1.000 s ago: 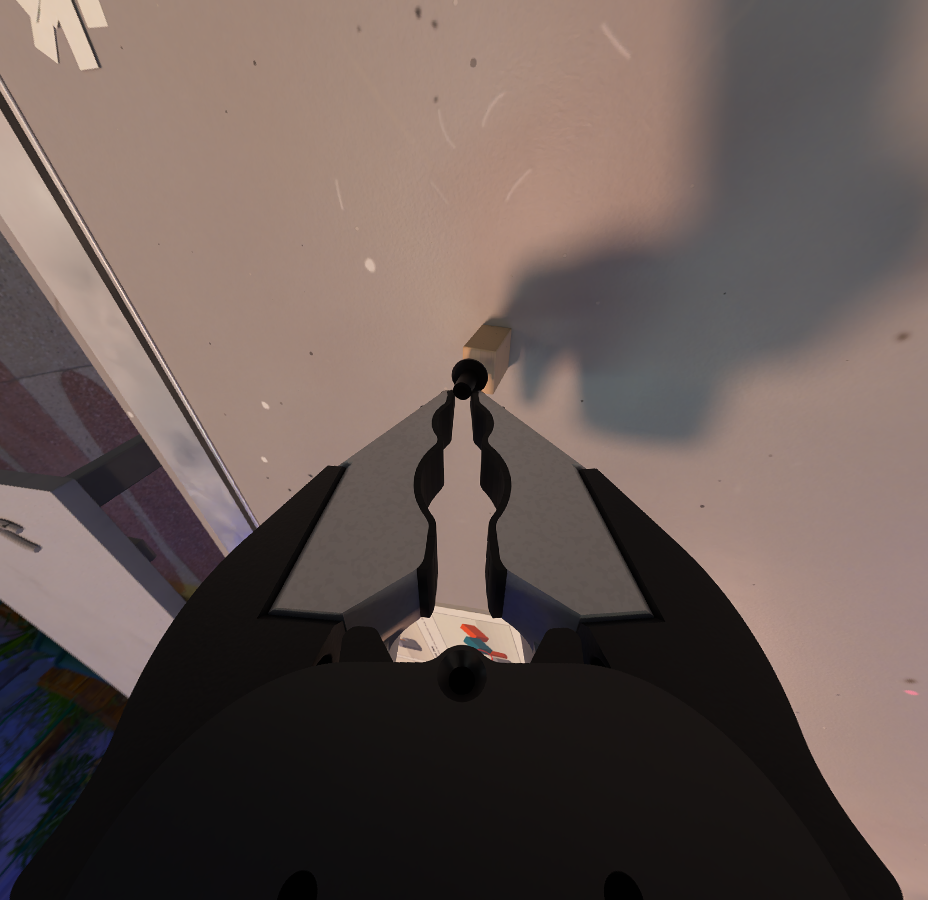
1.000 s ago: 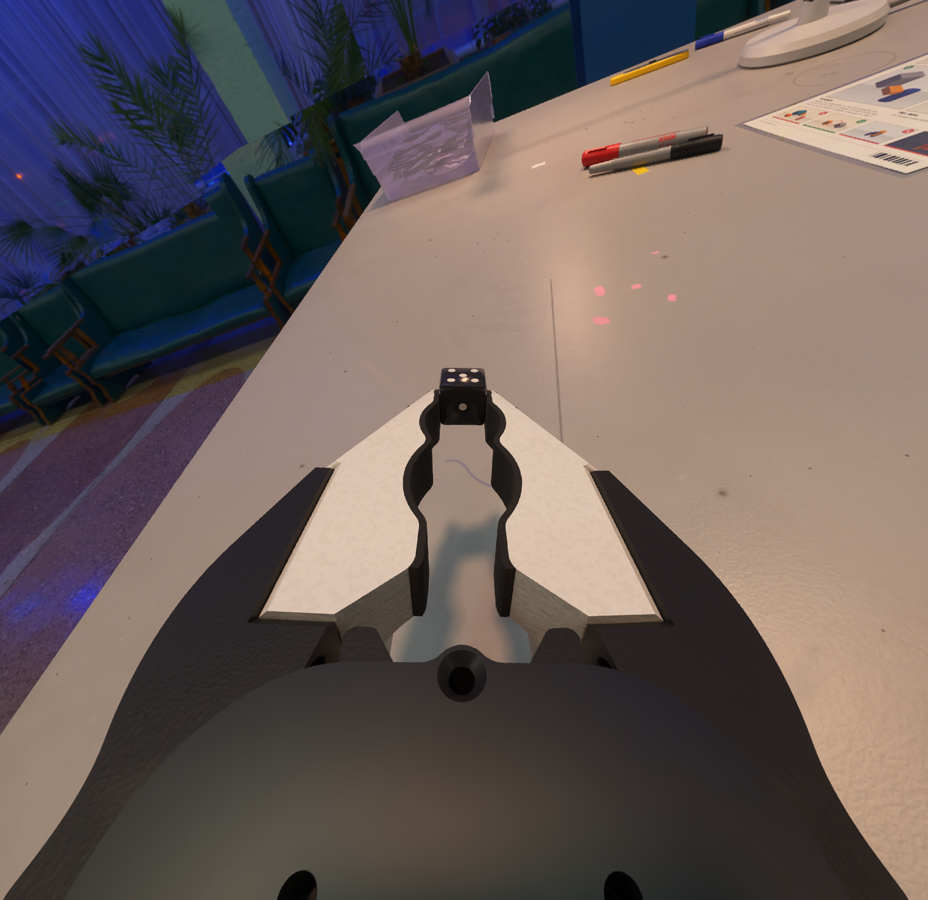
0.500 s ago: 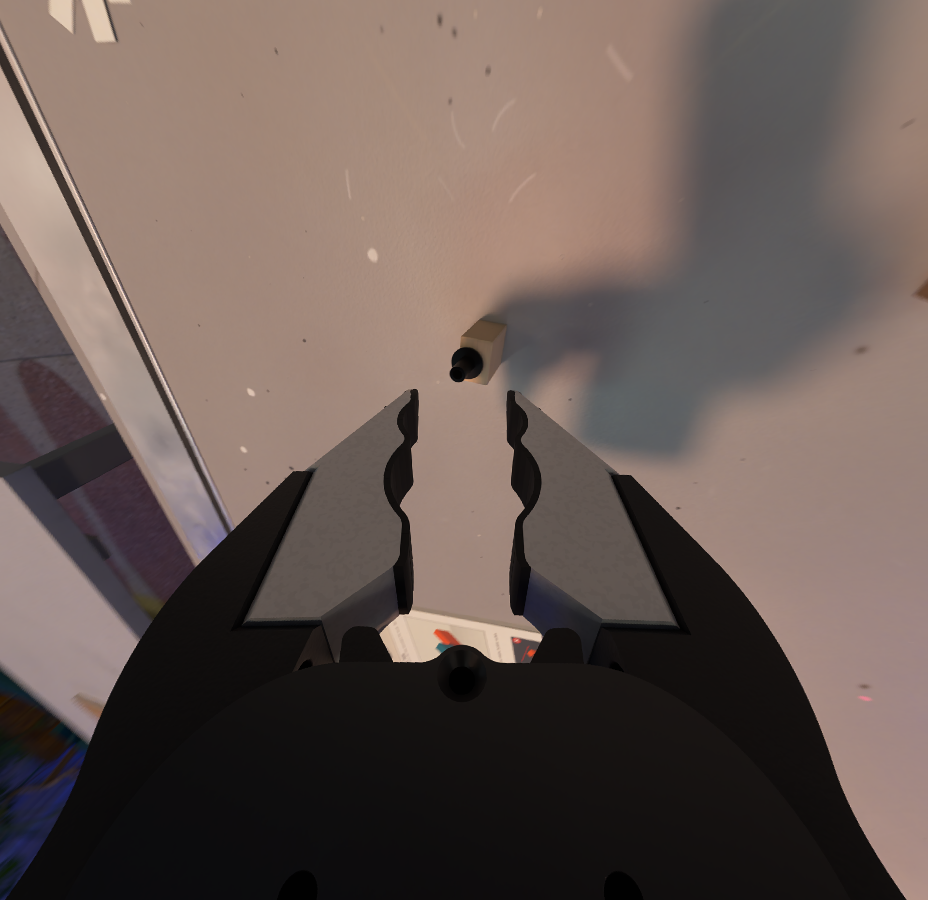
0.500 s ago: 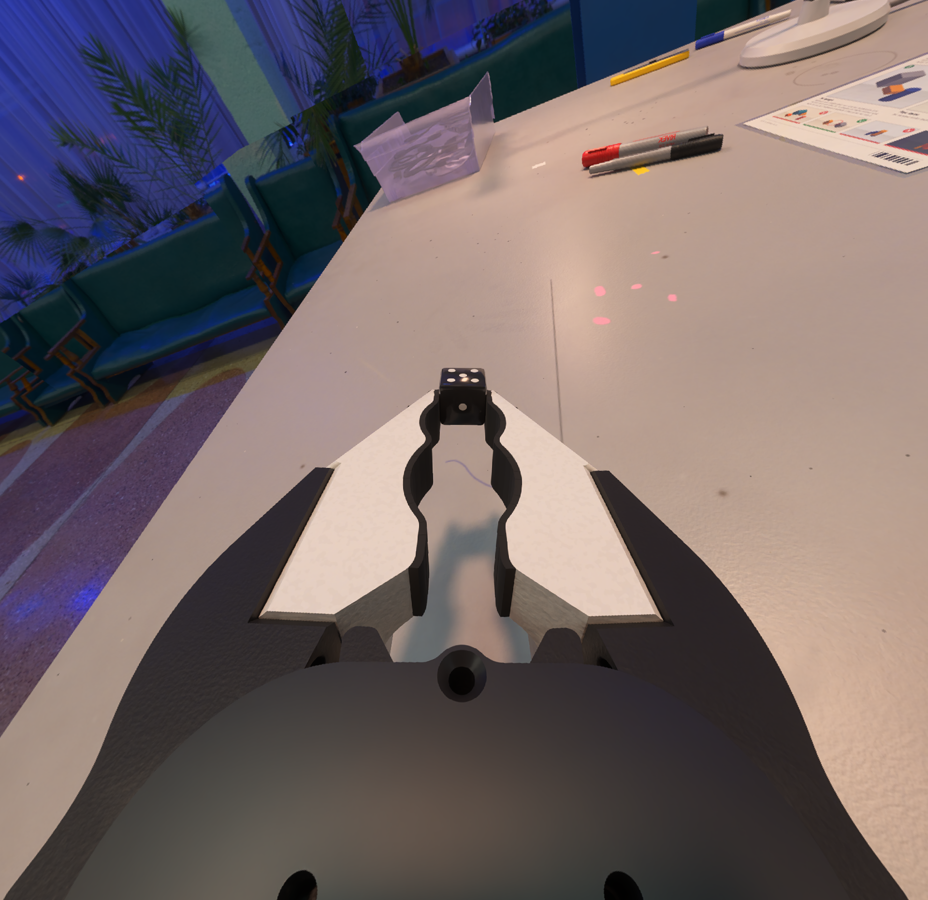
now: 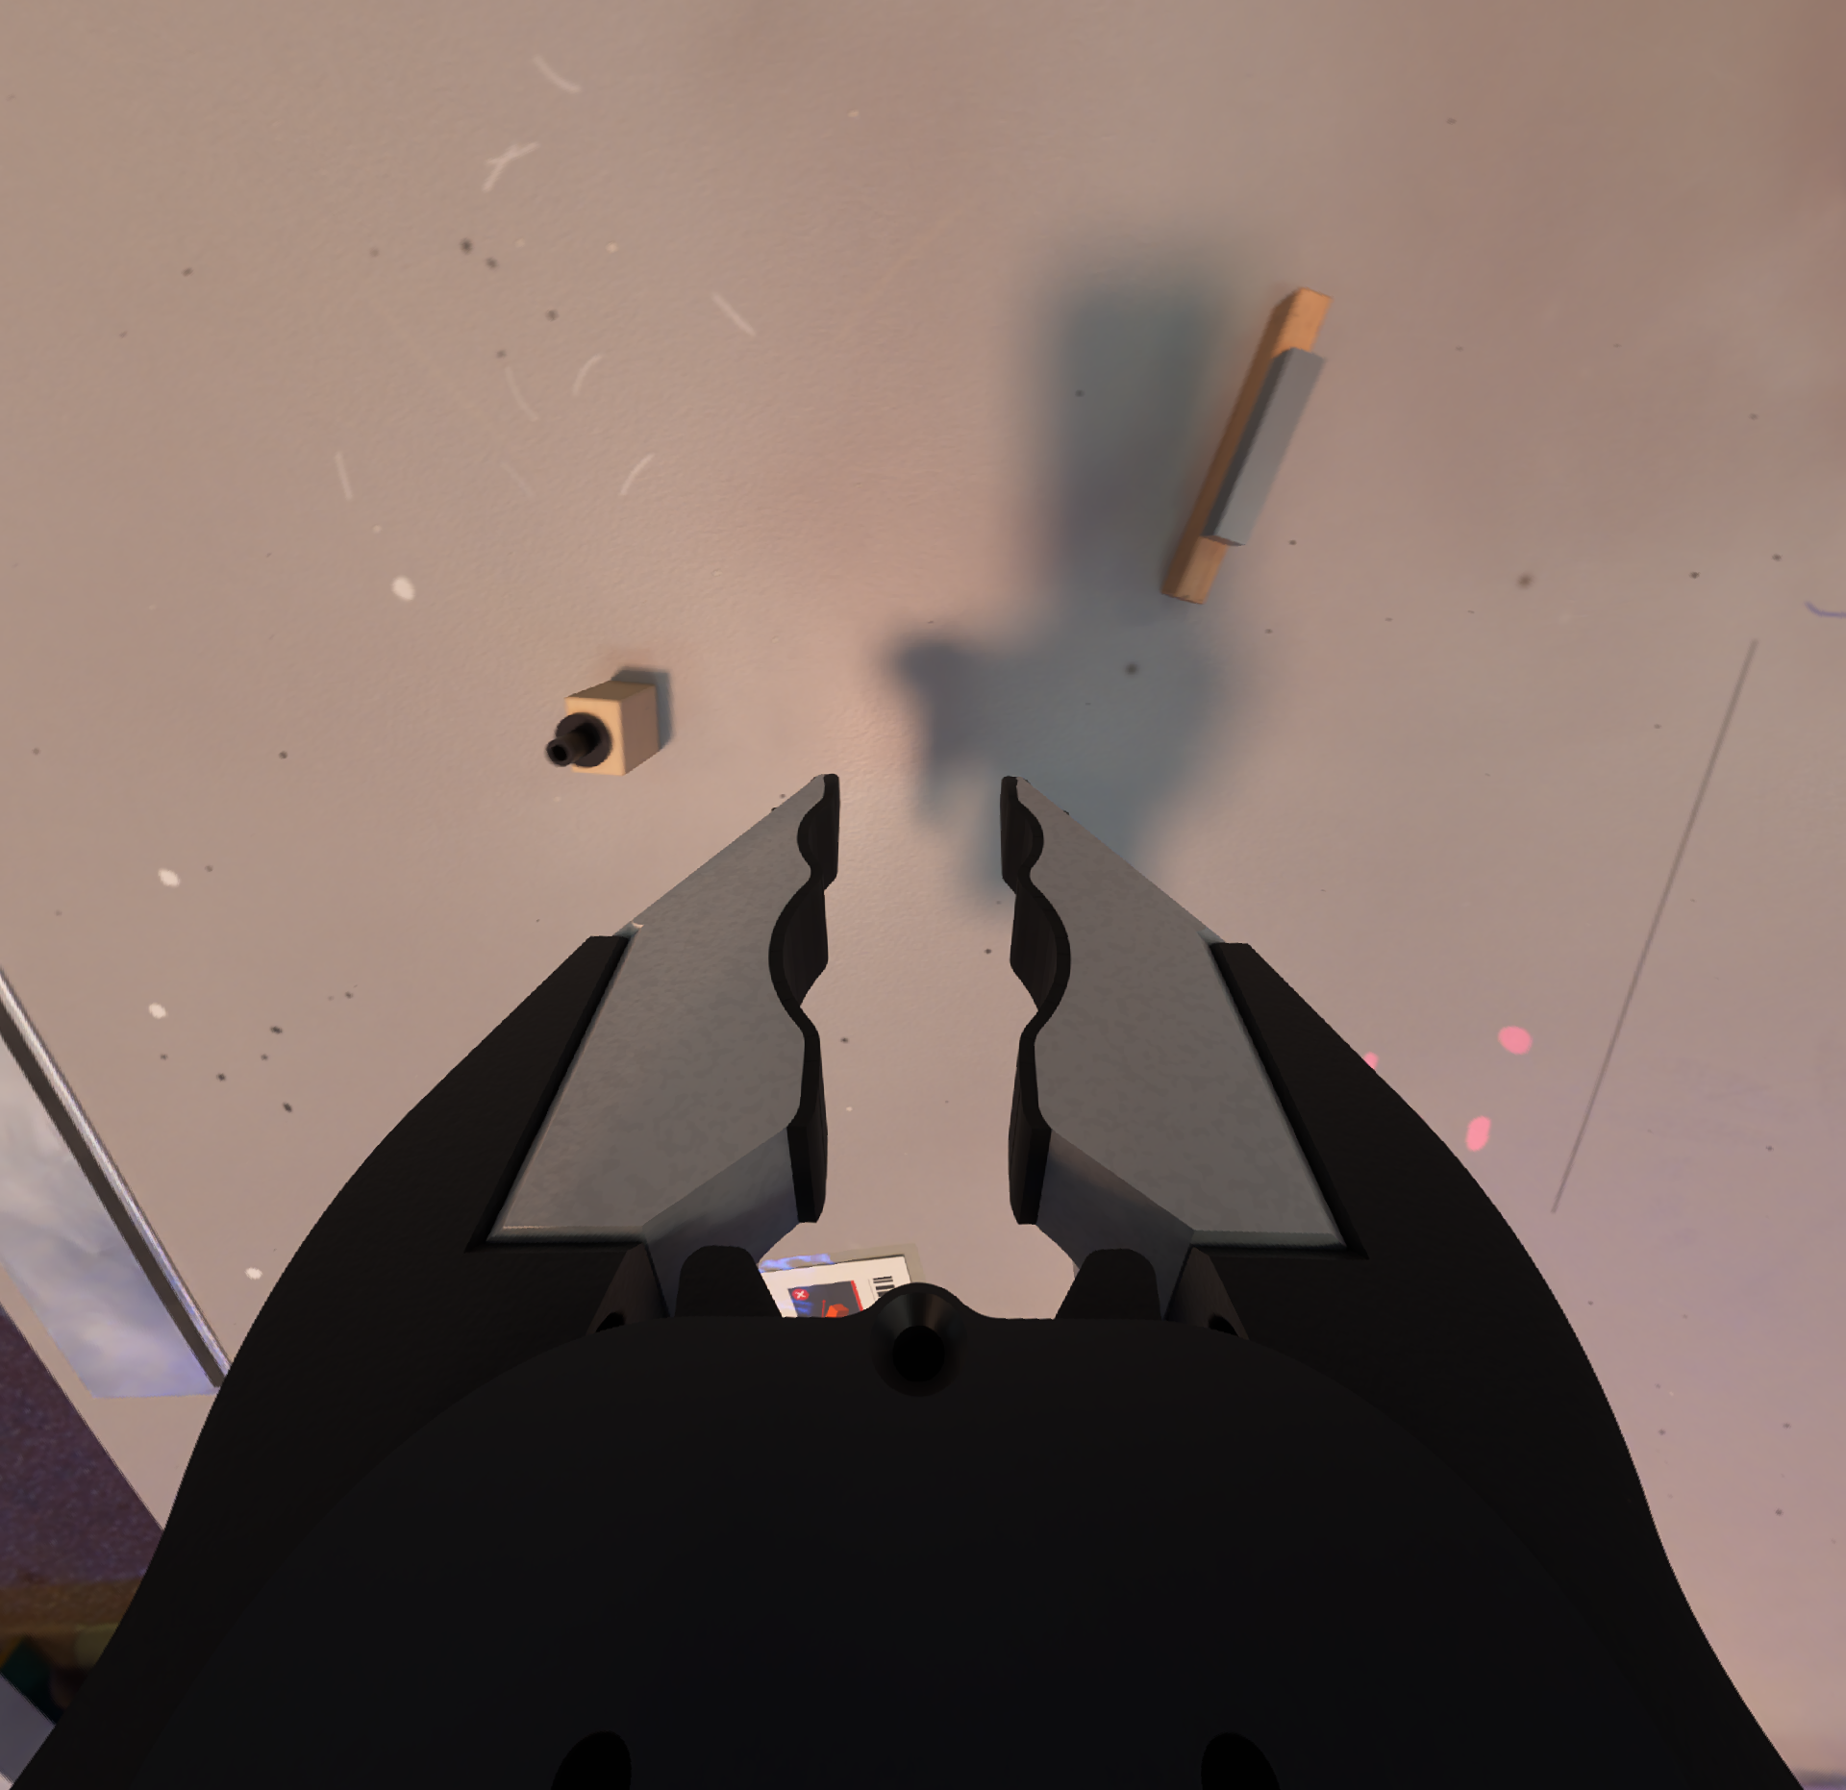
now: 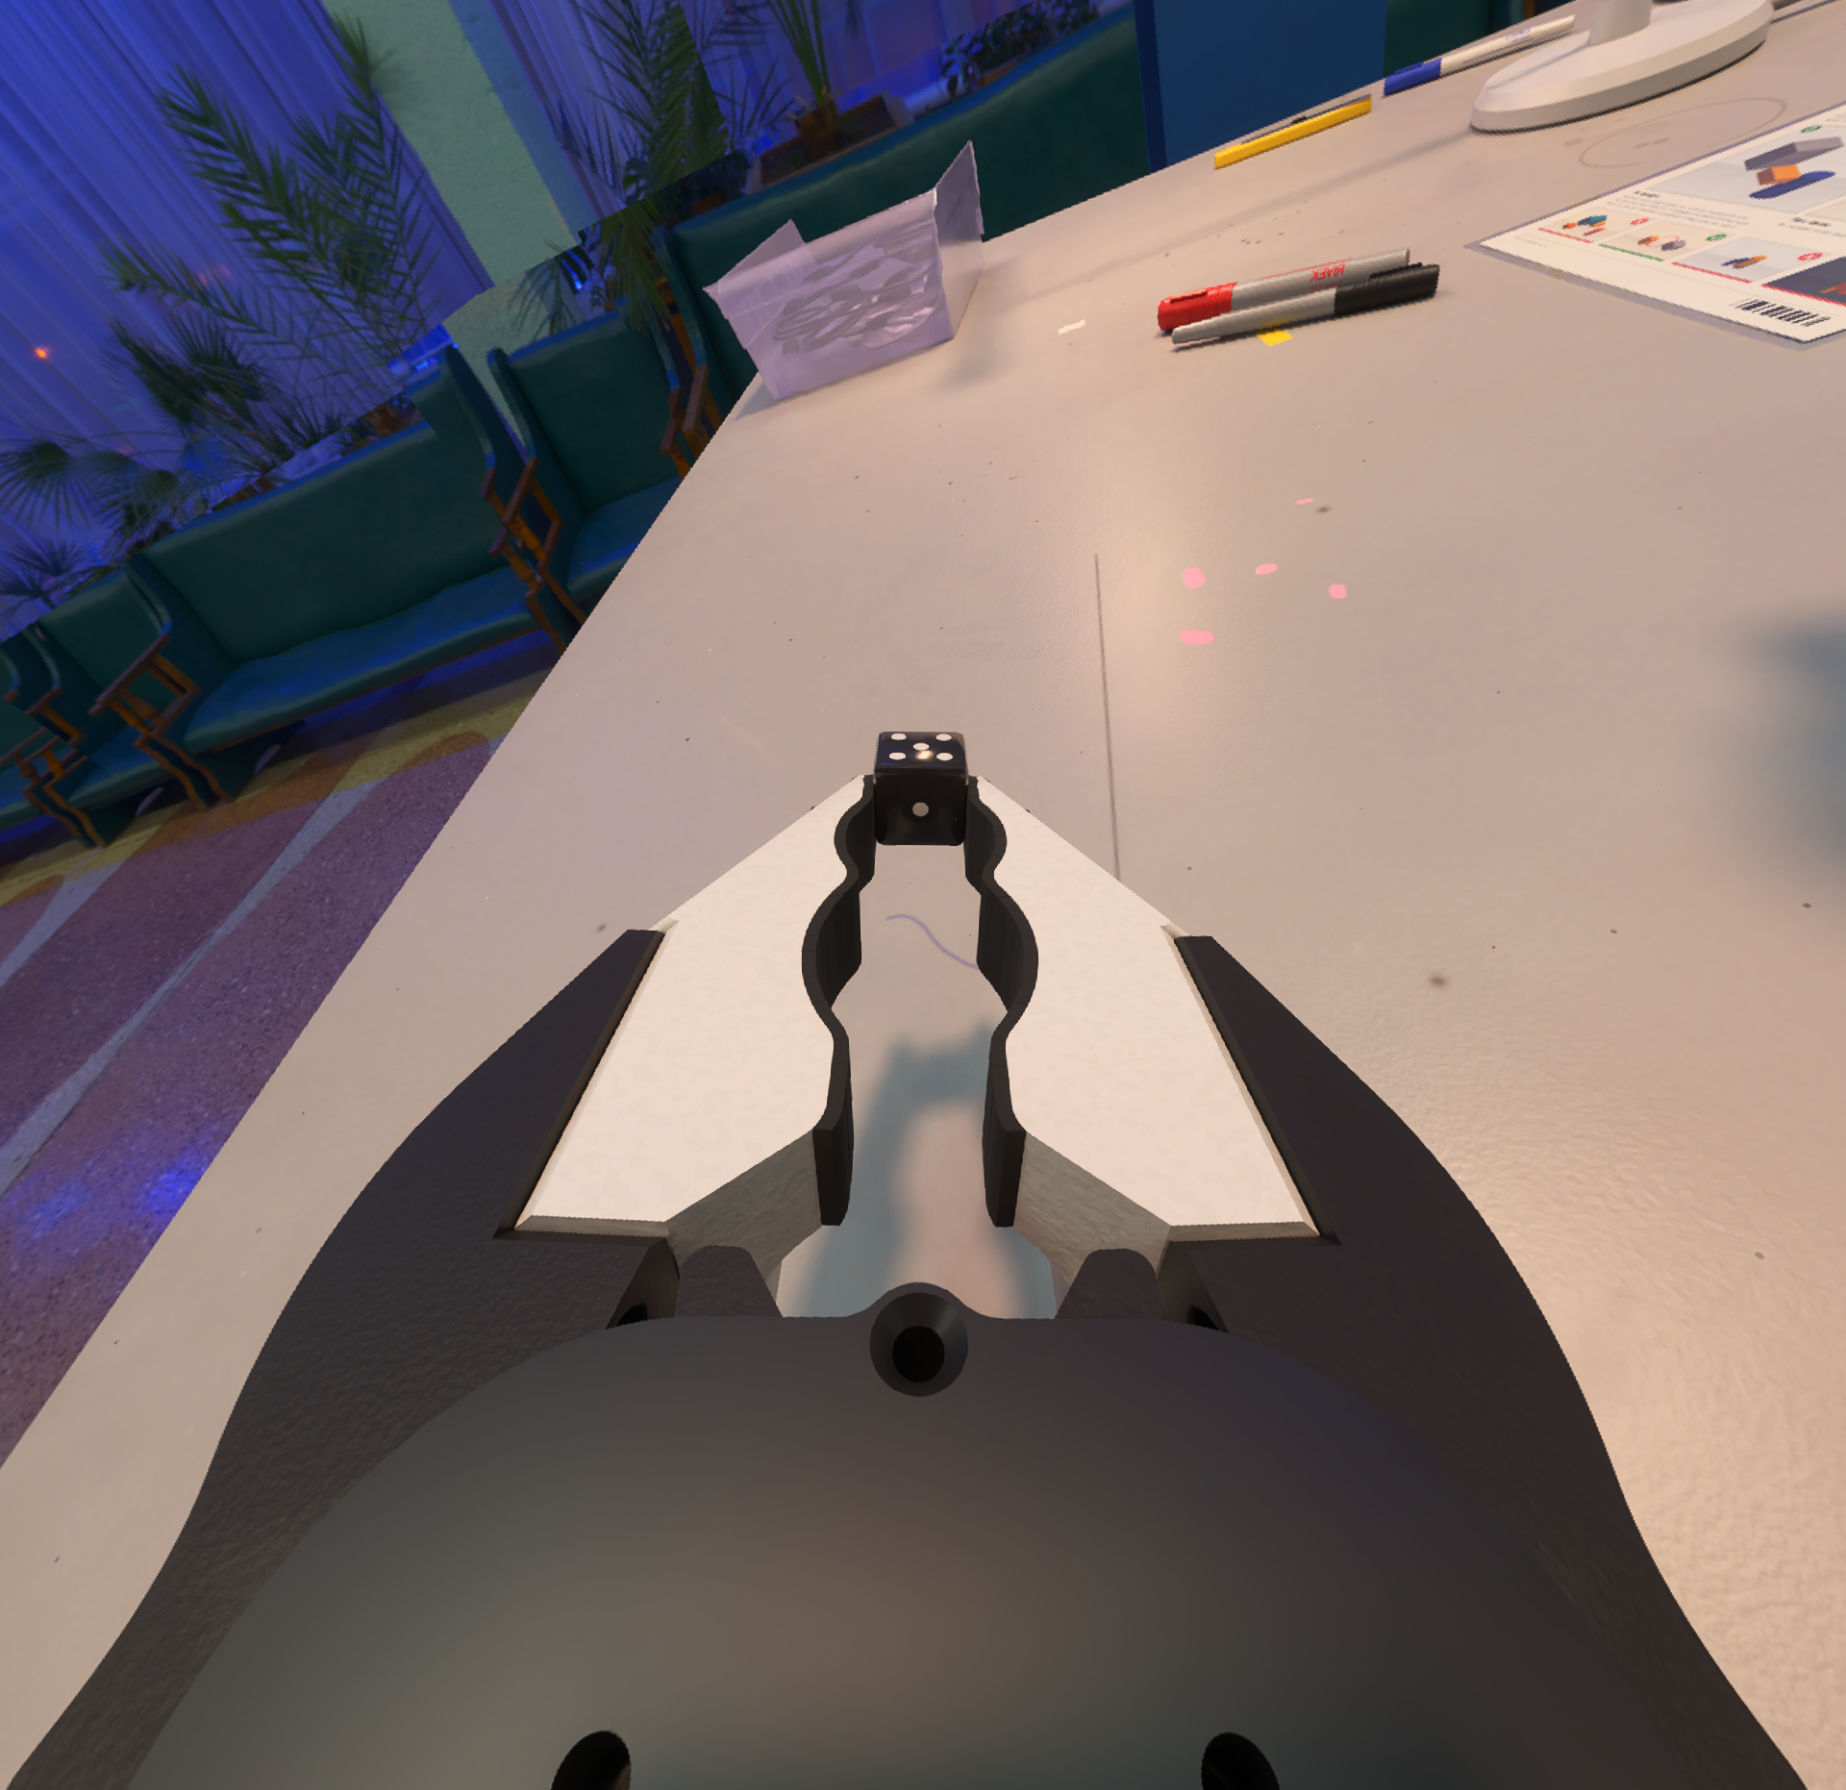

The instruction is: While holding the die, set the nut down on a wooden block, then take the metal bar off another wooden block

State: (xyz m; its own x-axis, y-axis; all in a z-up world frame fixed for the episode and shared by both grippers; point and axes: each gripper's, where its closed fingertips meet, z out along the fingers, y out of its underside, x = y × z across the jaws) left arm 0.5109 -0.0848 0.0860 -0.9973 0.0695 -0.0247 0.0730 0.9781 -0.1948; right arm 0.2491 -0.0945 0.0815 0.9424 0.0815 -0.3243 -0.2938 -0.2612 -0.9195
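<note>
The nut (image 5: 577, 744) sits on the small wooden block (image 5: 627, 722) at left, so the bar step looks next. The left claw (image 5: 919, 793) hovers empty, jaws apart, pointing down at the surface (image 5: 899, 294); it must travel right to the metal bar (image 5: 1264, 449) lying along the long wooden block (image 5: 1199, 568). The right claw (image 6: 919, 791) pinches the die (image 6: 920, 788) above the surface.

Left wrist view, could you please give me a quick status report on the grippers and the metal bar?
Left gripper open, empty. Right gripper shut on die. Nut on small wooden block. Metal bar on long wooden block, untouched; path clear.
</note>
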